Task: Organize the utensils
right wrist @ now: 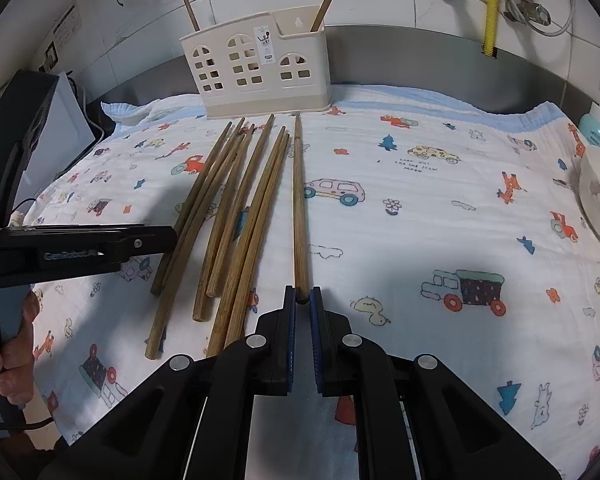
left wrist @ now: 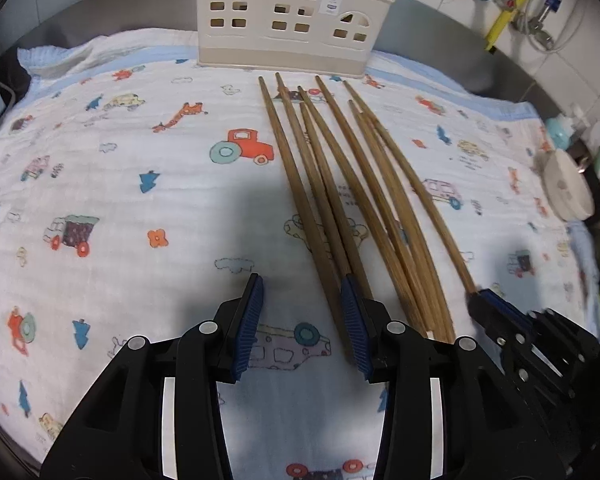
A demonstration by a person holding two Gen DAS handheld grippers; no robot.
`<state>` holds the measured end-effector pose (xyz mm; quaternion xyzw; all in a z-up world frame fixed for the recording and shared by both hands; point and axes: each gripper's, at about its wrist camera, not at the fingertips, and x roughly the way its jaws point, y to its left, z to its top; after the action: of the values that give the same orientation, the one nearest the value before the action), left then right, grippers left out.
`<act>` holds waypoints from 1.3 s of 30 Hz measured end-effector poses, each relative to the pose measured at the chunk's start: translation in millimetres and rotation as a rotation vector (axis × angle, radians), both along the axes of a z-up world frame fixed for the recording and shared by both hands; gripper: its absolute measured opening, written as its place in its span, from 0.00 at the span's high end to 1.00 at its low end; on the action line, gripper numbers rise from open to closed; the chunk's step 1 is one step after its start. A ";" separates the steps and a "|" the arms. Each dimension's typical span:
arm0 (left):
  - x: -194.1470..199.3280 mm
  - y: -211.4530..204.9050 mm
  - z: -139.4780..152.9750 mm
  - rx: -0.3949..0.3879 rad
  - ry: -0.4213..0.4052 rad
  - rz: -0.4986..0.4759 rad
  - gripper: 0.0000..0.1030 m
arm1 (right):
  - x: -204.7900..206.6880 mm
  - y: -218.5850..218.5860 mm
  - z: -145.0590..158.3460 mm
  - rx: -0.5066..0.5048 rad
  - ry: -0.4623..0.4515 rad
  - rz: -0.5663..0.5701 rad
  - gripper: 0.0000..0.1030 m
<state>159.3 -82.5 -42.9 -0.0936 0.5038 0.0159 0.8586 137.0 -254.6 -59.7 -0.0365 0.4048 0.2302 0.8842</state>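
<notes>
Right wrist view, right tongs (right wrist: 302,300) clamp one chopstick (right wrist: 299,208) end, left tongs (left wrist: 302,312) part-open, empty, handles cropped.

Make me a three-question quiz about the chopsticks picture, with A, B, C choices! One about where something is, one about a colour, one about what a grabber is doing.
1. Where does the holder stand?
A. at the cloth's far edge
B. on the bowl
C. under the chopsticks

2. What colour are the gripper pads?
A. red
B. blue
C. yellow

3. What is the right gripper doing?
A. gaping empty
B. holding the bowl
C. pinching one chopstick

Answers: 1 A, it stands beyond the chopstick tips; 2 B, the ribbed pads are blue; 3 C, its pads press on one stick's end.
</notes>
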 end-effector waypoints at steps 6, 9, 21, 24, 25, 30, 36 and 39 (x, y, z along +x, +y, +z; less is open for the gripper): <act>9.5 -12.9 -1.4 0.129 0.007 0.030 0.61 | -2.1 -2.9 0.0 0.016 0.002 -0.005 0.93; 5.1 -1.5 -0.1 0.105 0.000 0.031 0.68 | -4.1 -4.5 -0.2 0.020 0.001 -0.003 0.93; -12.8 7.2 -4.2 0.039 -0.105 -0.057 0.79 | 0.5 -3.0 -1.7 0.021 -0.018 -0.009 0.93; -11.6 2.9 -5.6 0.090 -0.125 -0.071 0.82 | 0.7 -1.3 -1.2 0.011 -0.023 -0.010 0.93; -11.0 3.5 -4.8 0.096 -0.124 -0.073 0.85 | 0.2 -1.7 -0.7 0.011 -0.024 -0.012 0.93; -14.0 17.3 2.8 0.049 -0.125 -0.102 0.92 | -14.6 -0.4 19.8 0.004 -0.093 -0.021 0.93; -22.5 36.0 24.9 0.020 -0.185 -0.146 0.93 | -29.3 -2.9 74.6 0.030 -0.228 -0.041 0.93; -23.1 45.6 36.1 0.007 -0.214 -0.153 0.93 | -33.3 -3.3 98.3 0.046 -0.264 -0.044 0.93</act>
<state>136.2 -36.9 -6.9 -0.0529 0.4148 -0.0581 0.9065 103.7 -257.9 38.6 -0.0374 0.2803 0.2131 0.9352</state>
